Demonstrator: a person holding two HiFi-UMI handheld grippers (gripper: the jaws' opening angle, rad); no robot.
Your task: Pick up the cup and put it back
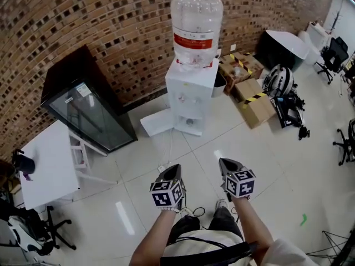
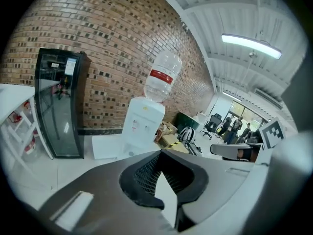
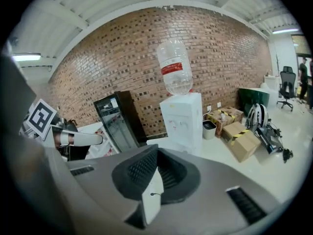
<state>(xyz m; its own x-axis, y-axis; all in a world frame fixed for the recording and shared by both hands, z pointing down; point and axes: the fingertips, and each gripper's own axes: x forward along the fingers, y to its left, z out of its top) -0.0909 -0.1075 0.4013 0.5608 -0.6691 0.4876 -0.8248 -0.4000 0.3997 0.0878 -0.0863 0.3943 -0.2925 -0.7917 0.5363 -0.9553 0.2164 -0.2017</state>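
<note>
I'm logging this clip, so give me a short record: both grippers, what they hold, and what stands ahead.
left gripper: shut, empty
right gripper: shut, empty
ahead: white water dispenser, clear bottle on top, by the brick wall
left of dispenser: black glass-door cabinet, then white table
right of dispenser: cardboard boxes on the floor
cup: cannot be made out for certain

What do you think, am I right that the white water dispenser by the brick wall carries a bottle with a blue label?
Not quite: the label is red, not blue, as the head view shows. The rest holds: the white water dispenser stands by the brick wall and carries the bottle.
</note>
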